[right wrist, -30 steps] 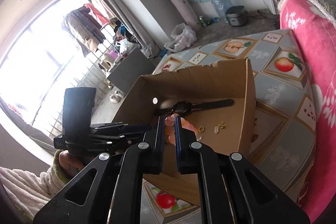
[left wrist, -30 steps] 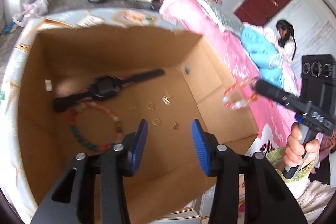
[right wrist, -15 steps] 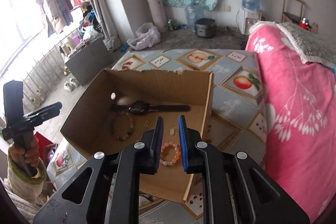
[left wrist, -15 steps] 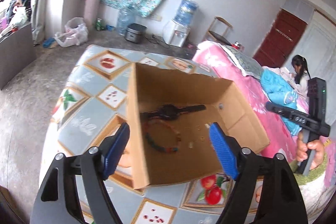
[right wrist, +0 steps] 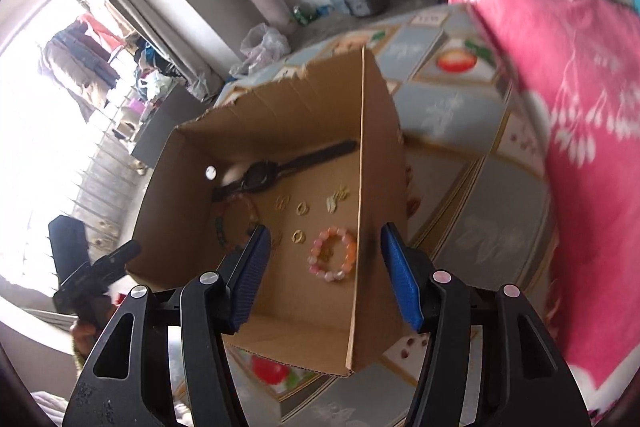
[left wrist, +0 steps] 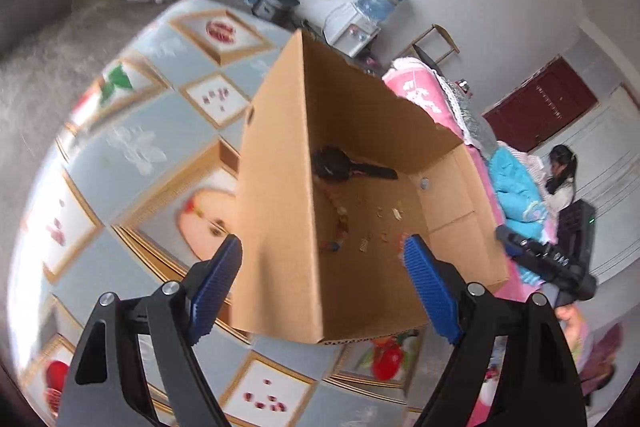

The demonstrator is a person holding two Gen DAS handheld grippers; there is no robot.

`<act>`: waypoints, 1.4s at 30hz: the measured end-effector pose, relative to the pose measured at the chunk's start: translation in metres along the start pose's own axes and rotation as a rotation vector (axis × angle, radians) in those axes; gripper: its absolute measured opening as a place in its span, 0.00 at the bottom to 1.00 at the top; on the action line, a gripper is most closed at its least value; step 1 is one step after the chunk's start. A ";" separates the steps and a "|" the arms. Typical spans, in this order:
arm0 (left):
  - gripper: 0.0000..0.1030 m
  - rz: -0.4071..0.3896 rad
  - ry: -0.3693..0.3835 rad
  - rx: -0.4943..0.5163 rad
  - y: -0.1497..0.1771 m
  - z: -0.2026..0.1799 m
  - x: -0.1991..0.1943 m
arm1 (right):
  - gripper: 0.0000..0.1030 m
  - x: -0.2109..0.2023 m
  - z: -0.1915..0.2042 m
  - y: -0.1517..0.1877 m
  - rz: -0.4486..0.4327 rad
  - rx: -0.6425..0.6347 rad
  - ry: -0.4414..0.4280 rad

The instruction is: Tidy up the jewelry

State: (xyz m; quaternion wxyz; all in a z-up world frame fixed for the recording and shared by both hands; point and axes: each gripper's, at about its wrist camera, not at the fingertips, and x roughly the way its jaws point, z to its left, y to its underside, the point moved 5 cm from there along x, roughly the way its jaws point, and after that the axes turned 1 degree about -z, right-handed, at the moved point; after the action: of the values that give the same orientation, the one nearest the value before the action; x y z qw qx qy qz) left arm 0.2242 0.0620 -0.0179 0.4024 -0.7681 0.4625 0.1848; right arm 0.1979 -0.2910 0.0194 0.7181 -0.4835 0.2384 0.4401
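While its jaws have just been opening, the right gripper [right wrist: 324, 263] holds nothing; the pink bead bracelet [right wrist: 332, 254] lies free on the cardboard box [right wrist: 304, 99] floor, near gold rings [right wrist: 298, 235] and black watch [right wrist: 260, 177]. Left gripper [left wrist: 322, 281]: jaws spread, empty, over the box's corner.

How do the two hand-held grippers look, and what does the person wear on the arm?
Both the left hand-held gripper and the right hand-held gripper have black plastic arms with triangular cut-outs, silver pivot bolts and blue ribbed pads. No cables show. The cuff is too dark and blurred to describe.
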 end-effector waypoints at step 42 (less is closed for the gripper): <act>0.95 -0.268 -0.346 0.285 0.150 -0.065 -0.091 | 0.76 -0.110 0.031 0.131 -0.291 -0.142 0.270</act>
State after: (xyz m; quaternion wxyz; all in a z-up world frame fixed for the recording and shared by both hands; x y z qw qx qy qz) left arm 0.0442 0.0246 0.0144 0.6005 -0.7150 0.3023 0.1917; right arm 0.0270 -0.2879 0.0536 0.6997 -0.6168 0.2284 0.2790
